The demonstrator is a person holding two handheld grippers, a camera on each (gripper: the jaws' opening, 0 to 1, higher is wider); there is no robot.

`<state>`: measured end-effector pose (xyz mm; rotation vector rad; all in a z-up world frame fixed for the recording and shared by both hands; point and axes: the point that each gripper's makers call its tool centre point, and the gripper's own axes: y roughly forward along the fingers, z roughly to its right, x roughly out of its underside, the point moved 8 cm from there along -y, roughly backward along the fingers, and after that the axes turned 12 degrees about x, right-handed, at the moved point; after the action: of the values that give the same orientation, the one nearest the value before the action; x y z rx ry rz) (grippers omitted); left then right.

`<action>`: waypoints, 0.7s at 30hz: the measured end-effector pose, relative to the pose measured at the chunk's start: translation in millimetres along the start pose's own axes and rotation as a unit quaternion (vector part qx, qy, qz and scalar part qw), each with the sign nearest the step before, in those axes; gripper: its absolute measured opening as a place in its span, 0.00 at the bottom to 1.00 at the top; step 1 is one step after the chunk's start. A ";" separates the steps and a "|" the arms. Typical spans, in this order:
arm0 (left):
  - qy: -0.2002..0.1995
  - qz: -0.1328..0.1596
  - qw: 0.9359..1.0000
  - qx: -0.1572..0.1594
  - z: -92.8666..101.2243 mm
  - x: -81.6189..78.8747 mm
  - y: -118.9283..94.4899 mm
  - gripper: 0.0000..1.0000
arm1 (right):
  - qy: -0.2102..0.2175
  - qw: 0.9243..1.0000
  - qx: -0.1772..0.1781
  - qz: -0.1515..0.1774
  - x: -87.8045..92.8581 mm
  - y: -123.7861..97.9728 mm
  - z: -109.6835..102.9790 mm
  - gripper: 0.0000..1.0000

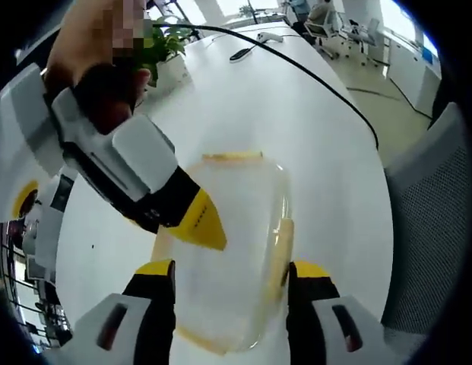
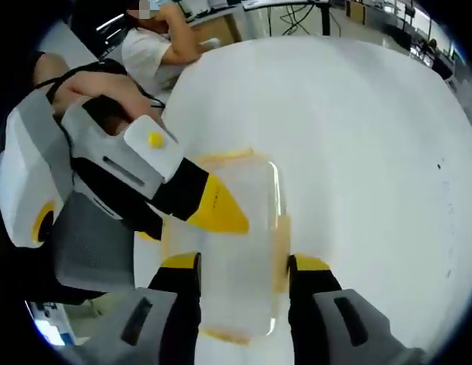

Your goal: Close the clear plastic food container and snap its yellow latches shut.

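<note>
Left gripper view: the left gripper (image 1: 230,285) has its two yellow-tipped jaws spread apart, one on each side of the near end of the container (image 1: 232,251). The container lies on the white table (image 1: 312,137), clear, with its lid on. Whether the jaws touch its sides I cannot tell. A yellow latch (image 1: 280,247) runs along the container's side next to one jaw, and another latch (image 1: 232,157) sits at its far end. The right gripper (image 1: 201,220) comes in from the view's left, its yellow tip over the container's lid near one long edge; its jaws look together, though that is not sure here. No writing can be read on the container. Beyond the container a black cable (image 1: 312,76) crosses the table, a potted plant (image 1: 166,46) stands farther off, and a grey chair (image 1: 433,220) is beside the table's edge.

Right gripper view: the right gripper (image 2: 243,285) has its jaws apart, straddling the container's (image 2: 232,243) near end, with a side latch (image 2: 281,251) by one jaw; contact cannot be judged. The left gripper (image 2: 220,209) reaches in from the view's left, its yellow tip above the lid. Past the container's far latch (image 2: 224,157) the table (image 2: 357,122) stretches away, and a seated person (image 2: 156,46) is at its far side.
</note>
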<state>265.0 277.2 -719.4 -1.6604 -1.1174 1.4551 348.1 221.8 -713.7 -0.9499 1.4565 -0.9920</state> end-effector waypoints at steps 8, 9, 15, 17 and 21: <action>0.020 -0.018 1.000 -0.004 -1.7 -6.3 4.5 0.50 | -0.007 0.999 0.000 -0.032 -6.7 1.9 -1.3 0.40; 0.021 -0.022 1.000 -0.001 -1.5 -7.1 4.2 0.50 | -0.011 0.999 -0.001 -0.036 -6.9 1.6 -1.3 0.39; 0.018 -0.013 1.000 0.001 -0.9 -3.2 2.3 0.50 | -0.017 0.998 -0.013 -0.064 -11.3 4.3 -1.5 0.37; 0.015 -0.011 1.000 0.001 -1.1 -3.2 2.9 0.50 | -0.017 0.997 -0.013 -0.073 -12.5 5.5 -0.4 0.38; 0.014 -0.012 1.000 -0.002 -0.9 -3.6 2.9 0.50 | -0.008 0.997 -0.013 -0.075 -10.7 4.2 -0.7 0.39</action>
<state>266.4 272.8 -720.4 -1.6602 -1.1226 1.4106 348.2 233.2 -714.1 -1.0954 1.4029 -1.0733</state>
